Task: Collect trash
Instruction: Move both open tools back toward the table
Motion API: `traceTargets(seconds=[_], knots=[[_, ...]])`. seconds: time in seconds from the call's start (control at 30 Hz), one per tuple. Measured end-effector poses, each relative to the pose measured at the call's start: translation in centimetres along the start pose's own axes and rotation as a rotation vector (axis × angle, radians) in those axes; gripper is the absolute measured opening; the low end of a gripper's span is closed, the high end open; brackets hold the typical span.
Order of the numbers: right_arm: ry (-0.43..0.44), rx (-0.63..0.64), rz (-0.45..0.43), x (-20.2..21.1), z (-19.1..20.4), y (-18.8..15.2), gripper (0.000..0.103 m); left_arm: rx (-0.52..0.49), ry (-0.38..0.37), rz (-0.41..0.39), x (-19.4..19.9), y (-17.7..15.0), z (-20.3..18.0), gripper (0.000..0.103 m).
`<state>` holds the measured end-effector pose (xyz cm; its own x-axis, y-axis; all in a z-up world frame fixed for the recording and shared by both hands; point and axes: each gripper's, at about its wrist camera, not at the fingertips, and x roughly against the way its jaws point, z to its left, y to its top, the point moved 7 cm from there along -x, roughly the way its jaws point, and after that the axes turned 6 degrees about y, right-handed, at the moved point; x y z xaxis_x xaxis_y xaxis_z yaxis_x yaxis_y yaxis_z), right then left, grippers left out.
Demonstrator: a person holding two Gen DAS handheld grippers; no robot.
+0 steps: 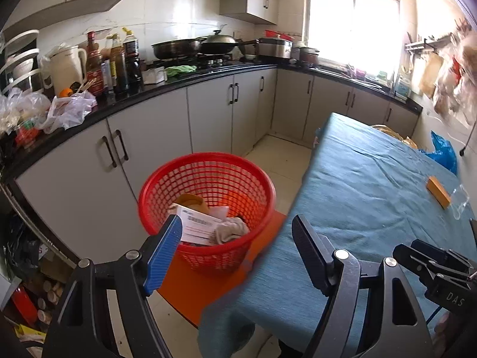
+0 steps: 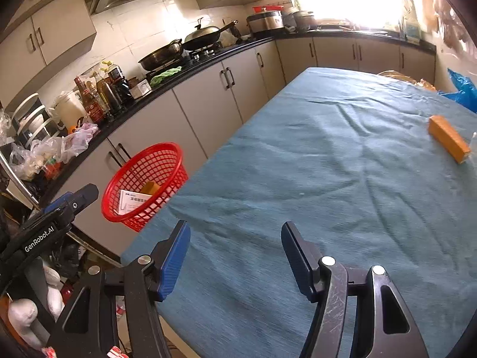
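Observation:
A red mesh basket (image 1: 208,179) stands on an orange stool beside the table and holds a white paper box (image 1: 198,225), a crumpled cloth and other scraps. It also shows in the right wrist view (image 2: 143,185). My left gripper (image 1: 238,238) is open and empty, just in front of the basket at the table's corner. An orange box (image 2: 448,138) lies on the blue tablecloth (image 2: 328,164) at the far right, next to a clear plastic wrapper (image 1: 460,201). My right gripper (image 2: 235,250) is open and empty above the table's near end.
A black counter (image 1: 179,86) with bottles, a kettle, plastic bags and pans runs along grey cabinets on the left. A blue plastic bag (image 2: 462,88) lies at the table's far right. Clutter fills the floor at lower left.

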<state>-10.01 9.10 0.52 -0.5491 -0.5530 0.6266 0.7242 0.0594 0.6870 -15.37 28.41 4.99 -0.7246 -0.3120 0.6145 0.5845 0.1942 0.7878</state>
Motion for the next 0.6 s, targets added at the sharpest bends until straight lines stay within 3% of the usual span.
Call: traceTargets(seconds=[0.23, 0.6], knots=[[-0.023, -0.041, -0.012, 1.7, -3.2, -0.7, 0.069, -0.064, -0.016, 0.007, 0.7, -0.3, -3.0, 0.075], [-0.121, -0.159, -0.044, 5.7, -12.6, -1.7, 0.070, -0.133, -0.153, 0.055, 0.6, -1.4, -10.0, 0.075]])
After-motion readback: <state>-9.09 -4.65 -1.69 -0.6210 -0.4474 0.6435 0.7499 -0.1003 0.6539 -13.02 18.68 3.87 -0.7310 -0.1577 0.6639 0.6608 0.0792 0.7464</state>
